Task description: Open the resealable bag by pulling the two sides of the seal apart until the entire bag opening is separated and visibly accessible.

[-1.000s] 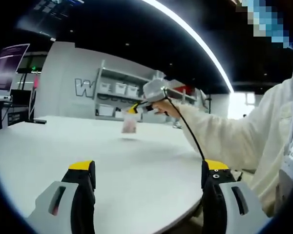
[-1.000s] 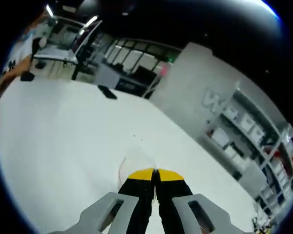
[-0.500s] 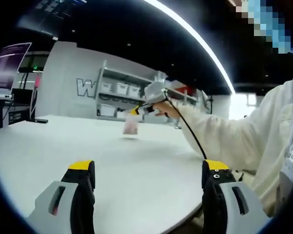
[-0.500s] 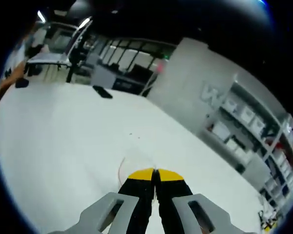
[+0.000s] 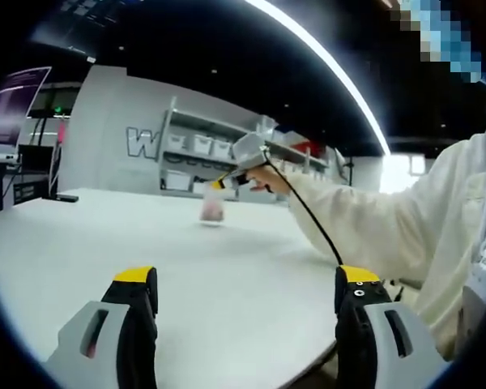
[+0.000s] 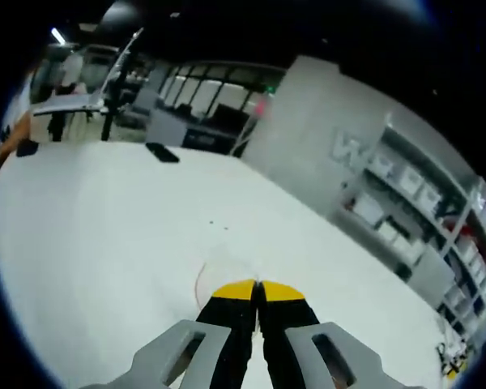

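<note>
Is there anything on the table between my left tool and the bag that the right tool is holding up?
Nothing visible. In the left gripper view, the left tool is open over bare white table, and the resealable bag hangs beyond it, pinched at its top by the right tool. Only open tabletop lies between them.

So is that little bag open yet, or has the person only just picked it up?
Done: the right gripper has pinched the bag by its top edge and holds it hanging above the white table; its fingers are closed together. In hand: just that one-sided hold. Left: the left gripper stands open, well short of the bag, so the other side of the seal is ungrabbed. No opening is visible from here.
</note>
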{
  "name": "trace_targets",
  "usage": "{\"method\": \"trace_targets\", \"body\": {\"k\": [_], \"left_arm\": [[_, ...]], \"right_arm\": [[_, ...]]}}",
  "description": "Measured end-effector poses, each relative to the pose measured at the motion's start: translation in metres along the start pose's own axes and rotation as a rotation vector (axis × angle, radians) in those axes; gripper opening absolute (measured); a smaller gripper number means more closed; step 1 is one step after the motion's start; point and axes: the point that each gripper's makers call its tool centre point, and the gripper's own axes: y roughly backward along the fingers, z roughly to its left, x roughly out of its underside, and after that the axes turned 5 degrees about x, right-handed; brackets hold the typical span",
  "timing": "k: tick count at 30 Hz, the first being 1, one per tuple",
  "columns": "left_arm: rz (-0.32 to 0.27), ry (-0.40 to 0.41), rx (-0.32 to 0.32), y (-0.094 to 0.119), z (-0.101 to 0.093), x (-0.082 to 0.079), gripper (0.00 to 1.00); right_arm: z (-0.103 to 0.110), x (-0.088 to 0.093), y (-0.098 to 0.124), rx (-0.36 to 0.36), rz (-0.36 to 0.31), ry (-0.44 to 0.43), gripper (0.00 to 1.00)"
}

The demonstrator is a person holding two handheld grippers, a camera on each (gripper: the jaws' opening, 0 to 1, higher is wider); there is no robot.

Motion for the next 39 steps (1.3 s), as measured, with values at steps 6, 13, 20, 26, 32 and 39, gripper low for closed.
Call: {"method": "trace_targets", "body": {"k": [6, 13, 20, 26, 32, 39], "left_arm": [[0.003, 0.002, -0.007, -0.003, 0.003, 0.002, 0.9], [0.013, 0.001, -0.004, -0.005, 0.002, 0.004, 0.9], [0.021, 0.009, -0.017, -0.003, 0.006, 0.007, 0.9], [0.025, 0.01, -0.018, -0.003, 0.008, 0.008, 0.9], [0.024, 0.011, -0.017, -0.004, 0.008, 0.007, 0.9], [0.027, 0.011, -0.012, -0.005, 0.005, 0.009, 0.9]], "right_arm": [[-0.002, -0.001, -0.016, 0.005, -0.001, 0.006, 0.0], [-0.013, -0.011, -0.033, 0.052, -0.024, -0.003, 0.0], [-0.012, -0.002, -0.053, 0.098, -0.022, -0.012, 0.0], [-0.01, 0.001, -0.061, 0.112, -0.039, -0.04, 0.0], [-0.001, 0.003, -0.058, 0.084, -0.031, -0.025, 0.0], [0.014, 0.014, -0.054, 0.035, -0.019, -0.02, 0.0]]}}
